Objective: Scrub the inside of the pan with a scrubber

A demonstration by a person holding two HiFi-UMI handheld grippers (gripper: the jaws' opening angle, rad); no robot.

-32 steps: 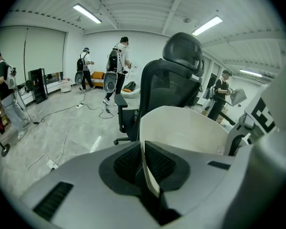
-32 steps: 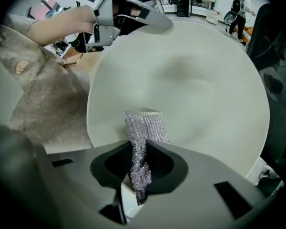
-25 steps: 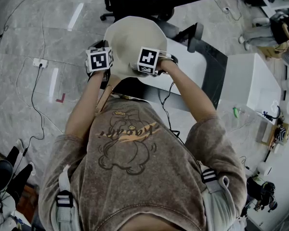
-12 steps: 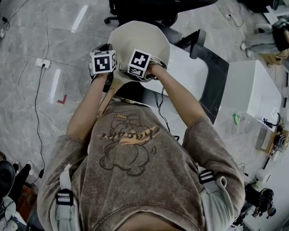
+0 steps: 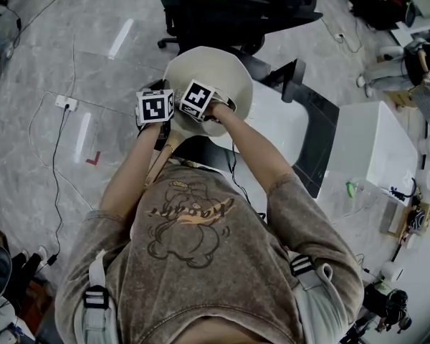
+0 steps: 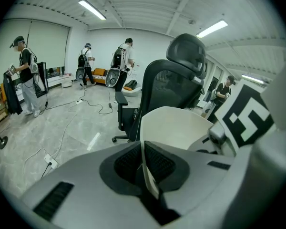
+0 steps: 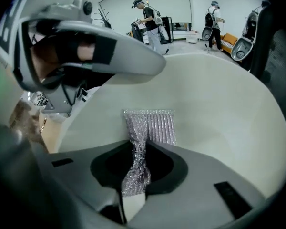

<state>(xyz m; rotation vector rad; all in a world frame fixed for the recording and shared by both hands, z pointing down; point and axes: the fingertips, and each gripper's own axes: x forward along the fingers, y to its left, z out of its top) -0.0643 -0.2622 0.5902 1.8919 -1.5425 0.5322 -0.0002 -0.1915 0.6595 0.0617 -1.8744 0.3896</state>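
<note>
Pan: cream-coloured, tilted, held off the floor in front of the person's chest. It rests on no surface. The corner of a white tabletop lies just to its right in the head view.

Left claw: jaws nearly together, clamped on the pan's thin rim. The rim edge runs upright between the two dark pads. The pan wall rises just beyond the claw.

Right claw: closed on a silvery mesh scrubber. The pinched end is bunched between the jaws. The free end spreads flat and appears to lie against the pan's inner surface, on the side near the left claw.

Head view: the two marker cubes sit close together over the pan's near-left rim, left cube, right cube.

Surroundings: black office chair behind the pan, cables on the floor, several people standing far back in the room.
</note>
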